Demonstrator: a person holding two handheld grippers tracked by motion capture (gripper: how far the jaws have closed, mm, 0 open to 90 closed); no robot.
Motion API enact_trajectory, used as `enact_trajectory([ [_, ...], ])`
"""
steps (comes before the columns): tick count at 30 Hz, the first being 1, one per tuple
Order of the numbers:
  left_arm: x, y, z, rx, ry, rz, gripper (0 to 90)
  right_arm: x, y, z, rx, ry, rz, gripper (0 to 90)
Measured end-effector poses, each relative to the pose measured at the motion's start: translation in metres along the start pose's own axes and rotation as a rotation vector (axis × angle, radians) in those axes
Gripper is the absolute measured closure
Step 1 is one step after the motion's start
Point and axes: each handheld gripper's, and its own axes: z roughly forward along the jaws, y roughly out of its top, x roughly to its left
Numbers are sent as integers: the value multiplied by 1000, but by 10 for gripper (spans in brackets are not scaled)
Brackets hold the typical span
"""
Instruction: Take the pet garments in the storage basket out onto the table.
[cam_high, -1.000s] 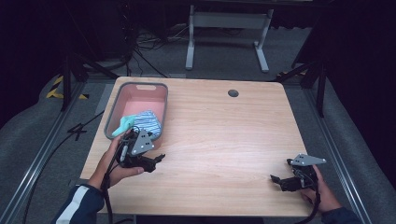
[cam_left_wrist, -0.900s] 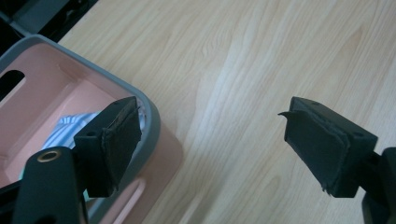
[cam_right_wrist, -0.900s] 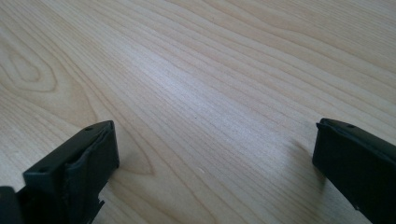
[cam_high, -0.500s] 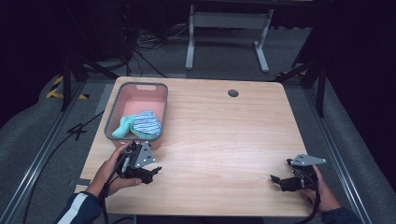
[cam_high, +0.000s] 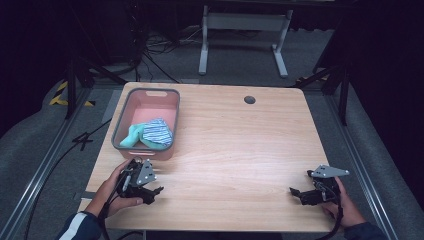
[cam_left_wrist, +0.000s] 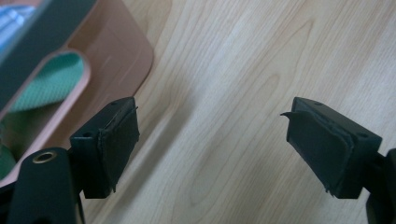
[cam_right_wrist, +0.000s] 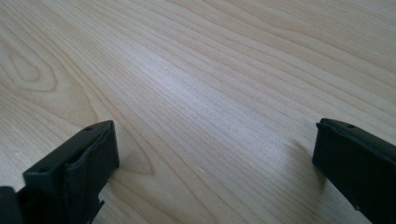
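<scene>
**Settling both grippers on the table with the cloths in the bin**

The pink rectangular plastic bin with a grey rim sits at the far left of the pale wooden table; inside it lie 2 soft pieces, a mint-green cloth and a blue-and-white striped cloth, bunched together at the near end; the left gripper rests low just in front of the bin, jaws spread wide with nothing between them, bare wood showing in the gap in the left gripper view; the right gripper sits well apart at the near right corner, jaws likewise wide and empty.

Judging from this, the cloths look stowed and the step is parking the tools; do it well by keeping both grippers low and level, jaws apart; steer the left one clear of the bin's near wall so it does not nudge the bin; mind the trailing cables.
</scene>
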Motion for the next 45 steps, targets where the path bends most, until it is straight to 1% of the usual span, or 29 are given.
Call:
enact_trajectory([
  [2,1,-3,1,0,-1,-7,173,0,0,0,0,0,0,7],
  [3,1,-8,4,-3,13,-24,173,0,0,0,0,0,0,7],
  [4,1,-8,4,-3,13,-24,173,0,0,0,0,0,0,7],
  [5,3,-13,6,3,7,-38,174,0,0,0,0,-1,0,7],
  [6,3,-13,6,3,7,-38,174,0,0,0,0,-1,0,7],
  [8,3,-18,7,-1,9,-59,175,0,0,0,0,-2,2,7],
  [11,5,-26,9,-10,-2,-71,174,0,0,0,0,-1,2,7],
  [14,7,-36,10,3,0,-98,175,1,0,0,0,-2,2,7],
  [16,9,-42,9,-18,-17,-124,171,1,0,0,0,-2,1,8],
  [17,10,-46,8,-25,-25,-146,170,1,0,0,0,-2,2,7],
  [18,11,-48,8,-31,-25,-152,171,1,0,0,0,-2,2,7],
  [19,12,-52,8,-47,-38,-176,170,1,0,0,0,-2,2,7],
  [20,13,-55,7,-54,-42,-182,170,1,0,0,0,-2,2,7],
  [23,17,-66,7,-93,-71,-251,153,1,0,0,0,-2,3,7],
  [24,19,-72,8,-123,-86,-295,151,1,0,0,0,-2,2,7],
  [26,19,-74,8,-122,-84,-302,148,1,0,0,0,-2,2,7],
  [28,20,-76,7,-121,-77,-295,147,1,0,0,0,-2,2,7],
  [30,20,-76,7,-121,-77,-296,147,1,0,0,0,-2,2,7],
  [32,19,-76,7,-124,-78,-305,147,1,0,0,0,-2,2,7],
  [41,20,-76,6,-122,-74,-298,147,0,0,0,0,0,-1,7],
  [42,19,-76,7,-123,-76,-304,147,0,0,0,0,0,-1,7],
  [43,20,-76,6,-122,-75,-298,147,0,0,0,0,0,-1,7],
  [45,19,-76,7,-122,-76,-304,147,0,-1,-1,0,-1,0,7],
])
